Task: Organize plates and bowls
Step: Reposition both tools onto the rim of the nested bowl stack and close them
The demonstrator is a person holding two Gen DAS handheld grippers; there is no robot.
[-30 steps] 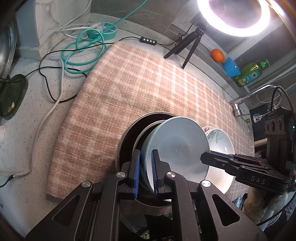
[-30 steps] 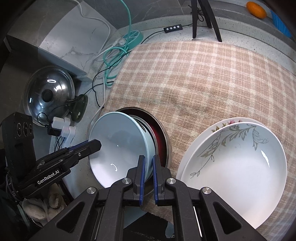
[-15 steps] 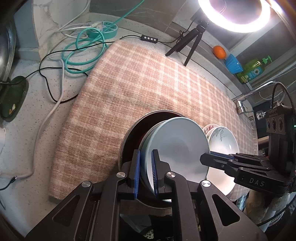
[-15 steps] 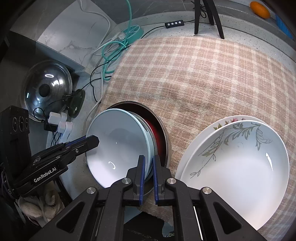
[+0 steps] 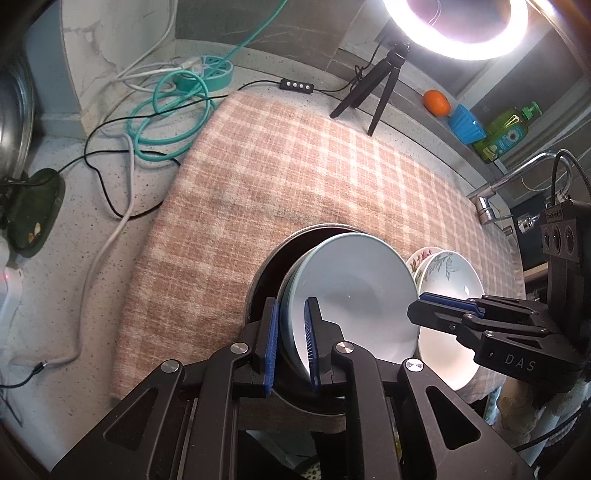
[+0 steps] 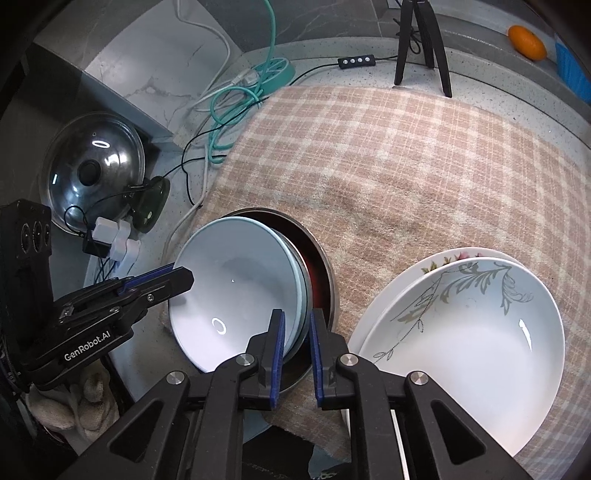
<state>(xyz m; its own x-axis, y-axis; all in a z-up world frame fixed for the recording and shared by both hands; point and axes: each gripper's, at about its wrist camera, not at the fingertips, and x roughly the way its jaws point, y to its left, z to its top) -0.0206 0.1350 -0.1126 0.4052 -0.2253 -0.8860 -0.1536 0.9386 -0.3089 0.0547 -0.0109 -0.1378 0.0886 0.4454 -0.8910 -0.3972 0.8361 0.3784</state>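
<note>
Pale blue bowl (image 5: 354, 295): tilted over a dark metal pan (image 6: 325, 273) on the checked cloth (image 5: 295, 173)
Left gripper (image 5: 290, 343): pinching the bowl's left rim; pads either side
Right gripper (image 6: 297, 354): pinching the opposite rim
Floral plates (image 6: 461, 325): stacked just beside the pan
Ring light (image 5: 465, 33): far back; orange (image 5: 436, 102) nearby

From close above the counter, we look down along each gripper's fingers, our left wrist view facing the ring light (image 5: 461, 26) at upper right, and both views share the plaid cloth (image 5: 295, 177) and pale blue bowl (image 6: 236, 288).
</note>
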